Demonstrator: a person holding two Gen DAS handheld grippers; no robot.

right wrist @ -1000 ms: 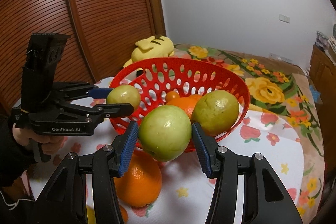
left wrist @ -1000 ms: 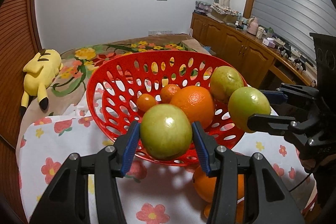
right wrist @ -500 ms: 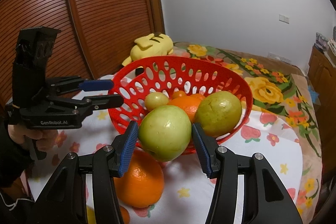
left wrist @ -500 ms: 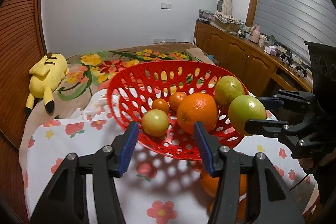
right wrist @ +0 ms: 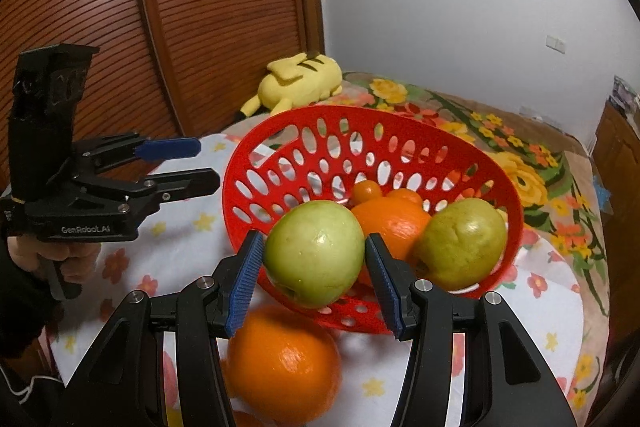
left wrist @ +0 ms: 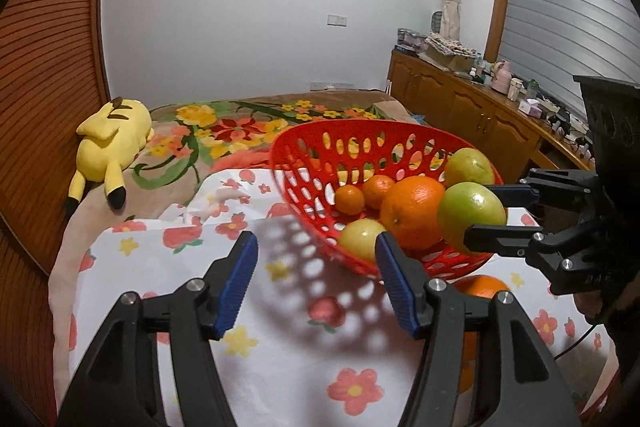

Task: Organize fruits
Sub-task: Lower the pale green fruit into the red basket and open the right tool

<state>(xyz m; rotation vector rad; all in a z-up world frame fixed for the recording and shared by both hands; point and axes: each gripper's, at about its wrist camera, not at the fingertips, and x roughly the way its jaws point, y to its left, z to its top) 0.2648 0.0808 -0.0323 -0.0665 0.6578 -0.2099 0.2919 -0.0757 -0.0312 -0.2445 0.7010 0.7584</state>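
A red perforated basket (left wrist: pixel 308 143) (right wrist: pixel 280 135) stands on the flowered cloth. It holds a large orange (left wrist: pixel 412 213), two small oranges (left wrist: pixel 349 199), a yellow-green fruit (left wrist: pixel 362 245) and a green guava (right wrist: pixel 462 243). My left gripper (left wrist: pixel 316 281) is open and empty, left of the basket, above the cloth; it also shows in the right wrist view (right wrist: pixel 188 167). My right gripper (right wrist: pixel 314 283) is shut on a green apple (right wrist: pixel 316 253) at the basket's near rim; the apple shows in the left wrist view (left wrist: pixel 470 219).
A big orange (right wrist: pixel 284 359) lies on the cloth in front of the basket, below the held apple. A yellow plush toy (left wrist: pixel 114 139) lies on the flowered blanket behind. A wooden cabinet (left wrist: pixel 460 107) with clutter runs along the right.
My left gripper let its yellow-green fruit go into the basket, opened, and drew back to the left. My right gripper keeps hold of the green apple near the basket rim.
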